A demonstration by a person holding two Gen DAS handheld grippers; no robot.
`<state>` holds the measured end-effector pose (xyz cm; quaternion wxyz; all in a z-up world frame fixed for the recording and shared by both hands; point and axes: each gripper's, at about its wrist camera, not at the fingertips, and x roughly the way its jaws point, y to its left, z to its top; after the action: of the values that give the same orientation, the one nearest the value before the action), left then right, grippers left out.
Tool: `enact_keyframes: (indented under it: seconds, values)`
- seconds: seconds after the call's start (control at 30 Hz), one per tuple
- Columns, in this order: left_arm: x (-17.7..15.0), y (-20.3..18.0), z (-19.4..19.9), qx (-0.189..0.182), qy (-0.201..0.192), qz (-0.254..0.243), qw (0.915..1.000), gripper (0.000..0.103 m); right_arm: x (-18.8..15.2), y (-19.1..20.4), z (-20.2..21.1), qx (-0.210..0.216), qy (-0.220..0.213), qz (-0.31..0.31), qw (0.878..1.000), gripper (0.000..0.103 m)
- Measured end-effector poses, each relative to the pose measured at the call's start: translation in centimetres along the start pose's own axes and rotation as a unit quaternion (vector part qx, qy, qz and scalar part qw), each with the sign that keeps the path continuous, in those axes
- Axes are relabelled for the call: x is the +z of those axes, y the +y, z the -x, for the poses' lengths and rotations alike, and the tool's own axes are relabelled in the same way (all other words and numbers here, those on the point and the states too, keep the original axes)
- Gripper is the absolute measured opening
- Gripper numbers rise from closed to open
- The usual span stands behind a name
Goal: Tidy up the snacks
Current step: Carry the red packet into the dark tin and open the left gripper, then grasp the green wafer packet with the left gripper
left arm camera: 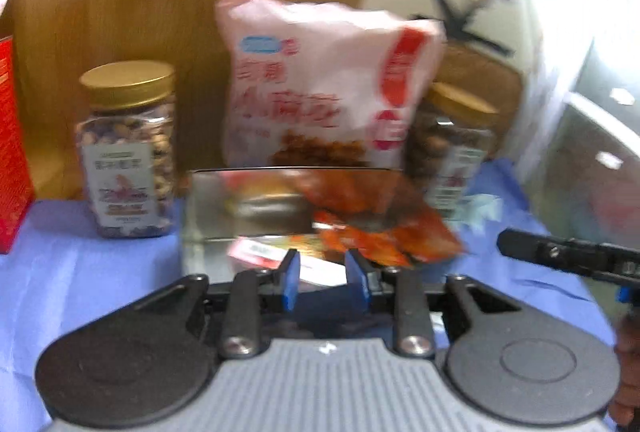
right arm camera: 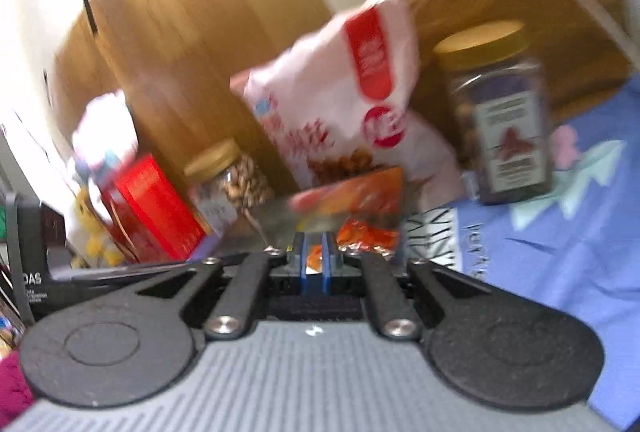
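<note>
Right claw (right arm camera: 316, 264) is closed on the edge of an orange snack packet (right arm camera: 360, 199), blue pads pinched tight with a sliver of orange foil between them. Left claw (left arm camera: 323, 282) stands open, nothing between its pads, hovering just short of a clear box (left arm camera: 208, 207) that sits on the blue-clothed bench (left arm camera: 80, 272).

The orange packet lies over the box's right side, partly inside — both views are motion-blurred, so how deep it sits is uncertain.

Judgement on the step: the packet looks to be going into the clear box. To do it well, keep the pinch on the seam, lower the packet flat so it clears the near wall, and release only once it rests inside. The open left claw could steady the box if it slides.

Containers:
- Clear box: holds the orange packet and a flat white-and-red pack (label unreadable).
- Gold-lidded jar (left arm camera: 128, 151), left of the box: mixed nuts.
- Second jar (right arm camera: 500, 119), right: darker contents.
- Tall white-and-red bag (left arm camera: 320, 87) stands behind the box, against the wooden panel.
</note>
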<state>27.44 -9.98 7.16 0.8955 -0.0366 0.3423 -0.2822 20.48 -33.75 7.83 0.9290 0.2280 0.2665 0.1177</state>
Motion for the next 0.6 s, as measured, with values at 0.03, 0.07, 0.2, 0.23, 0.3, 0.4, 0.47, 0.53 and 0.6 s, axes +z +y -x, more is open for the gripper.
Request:
enact_keyframes:
  seconds: [0.03, 0.07, 0.2, 0.23, 0.3, 0.4, 0.47, 0.53, 0.6]
  values:
    - [-0.2, -0.6, 0.3, -0.021, 0.006, -0.003, 0.9998, 0.03, -0.4, -0.9, 1.2, 0.0, -0.003, -0.02, 1.0, 0.017]
    - [-0.7, -1.3, 0.3, -0.042, 0.017, -0.006, 0.999, 0.032, -0.8, -1.7, 2.0, -0.002, -0.001, -0.04, 0.999, 0.019]
    - [-2.7, -3.4, -1.6, -0.093, 0.087, 0.006, 0.9918, 0.041, -4.8, -5.7, 4.8, -0.024, 0.023, -0.12, 0.992, 0.019]
    - [-3.2, -3.8, -2.3, -0.103, 0.108, 0.013, 0.9888, 0.042, -5.8, -6.4, 5.4, -0.032, 0.03, -0.128, 0.991, 0.019]
    - [-4.1, -4.1, -3.6, -0.109, 0.142, 0.031, 0.9834, 0.042, -7.1, -7.3, 6.2, -0.041, 0.035, -0.141, 0.989, 0.02]
    - [-5.2, -4.0, -5.5, -0.114, 0.183, 0.061, 0.9746, 0.047, -7.9, -8.0, 6.4, -0.031, 0.047, -0.152, 0.987, 0.022]
    - [-5.6, -3.8, -5.9, -0.121, 0.193, 0.079, 0.9705, 0.052, -8.0, -7.8, 6.0, -0.019, 0.051, -0.146, 0.988, 0.023]
    - [-5.9, -3.7, -6.0, -0.134, 0.194, 0.101, 0.9664, 0.053, -8.2, -7.8, 5.2, -0.004, 0.058, -0.149, 0.987, 0.024]
    - [-6.0, -3.8, -6.2, -0.139, 0.193, 0.114, 0.9646, 0.054, -9.1, -8.3, 3.9, 0.016, 0.081, -0.171, 0.982, 0.021]
